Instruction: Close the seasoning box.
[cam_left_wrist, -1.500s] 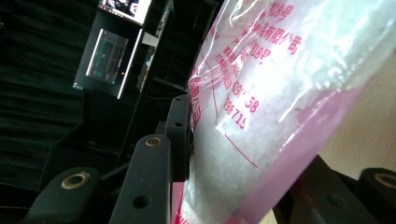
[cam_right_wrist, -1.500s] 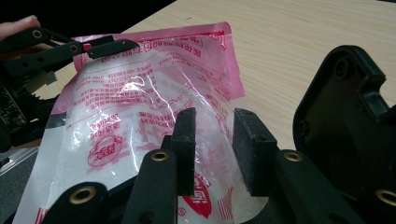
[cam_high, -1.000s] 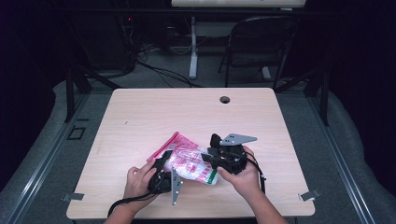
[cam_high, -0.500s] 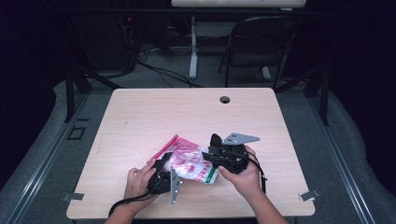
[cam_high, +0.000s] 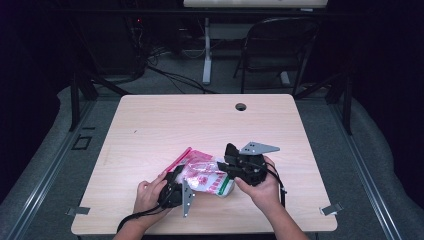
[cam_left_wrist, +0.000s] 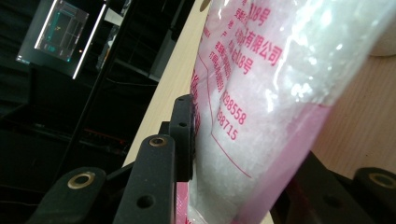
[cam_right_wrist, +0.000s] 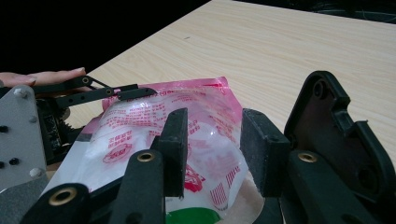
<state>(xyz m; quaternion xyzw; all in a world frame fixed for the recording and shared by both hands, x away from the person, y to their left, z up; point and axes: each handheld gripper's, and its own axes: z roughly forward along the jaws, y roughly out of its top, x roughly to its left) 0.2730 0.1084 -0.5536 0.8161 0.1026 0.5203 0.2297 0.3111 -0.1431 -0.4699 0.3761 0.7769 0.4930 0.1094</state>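
Between the two grippers in the high view, a pink-printed plastic bag of white granules lay on the near part of the table, with the left gripper at one end and the right gripper at the other. Along the left gripper view, the bag stood between the jaws, one black pad pressed against its film, so this gripper was clamped on the bag's filled body. Along the right gripper view, the jaws stood apart with the bag's crumpled end lying between them; the pads did not visibly press on it. Judged from this, the bag would handle as soft, shifting and fairly slippery; the film could tear, so a hold on the flat sealed edge seemed safer than on the bulging fill.
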